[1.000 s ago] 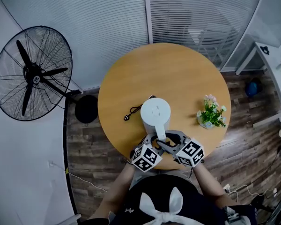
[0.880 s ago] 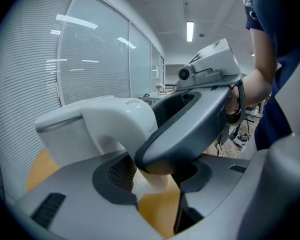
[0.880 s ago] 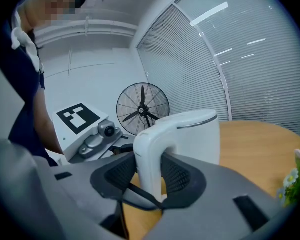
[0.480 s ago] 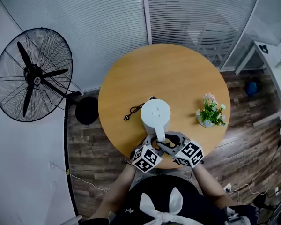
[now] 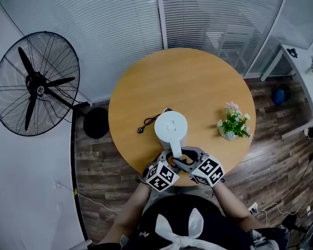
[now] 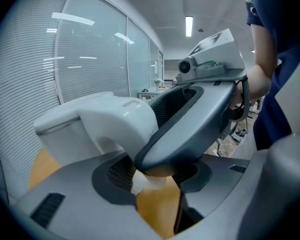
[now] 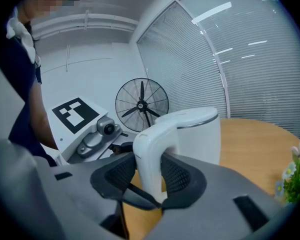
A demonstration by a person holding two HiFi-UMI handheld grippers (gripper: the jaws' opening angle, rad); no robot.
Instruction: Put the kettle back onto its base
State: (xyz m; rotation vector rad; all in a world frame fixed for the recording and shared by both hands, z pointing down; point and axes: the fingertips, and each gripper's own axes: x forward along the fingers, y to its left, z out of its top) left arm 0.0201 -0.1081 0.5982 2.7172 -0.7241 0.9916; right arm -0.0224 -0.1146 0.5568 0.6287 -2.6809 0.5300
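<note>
A white kettle (image 5: 171, 126) stands near the front of the round wooden table (image 5: 198, 77), with its handle (image 5: 176, 151) pointing at me. A dark edge at its far side may be the base; I cannot tell for sure. My right gripper (image 5: 187, 159) is shut on the handle (image 7: 149, 154), one pad against each side. My left gripper (image 5: 168, 159) comes in from the other side. Its jaws stand wide around the handle's lower end (image 6: 140, 181) and the right gripper's finger (image 6: 200, 119). One pad touches the handle and the other stands apart from it.
A black cord and plug (image 5: 141, 130) lie on the table left of the kettle. A small potted plant (image 5: 233, 125) stands at the right edge. A large floor fan (image 5: 36, 82) stands left of the table, with blinds behind it.
</note>
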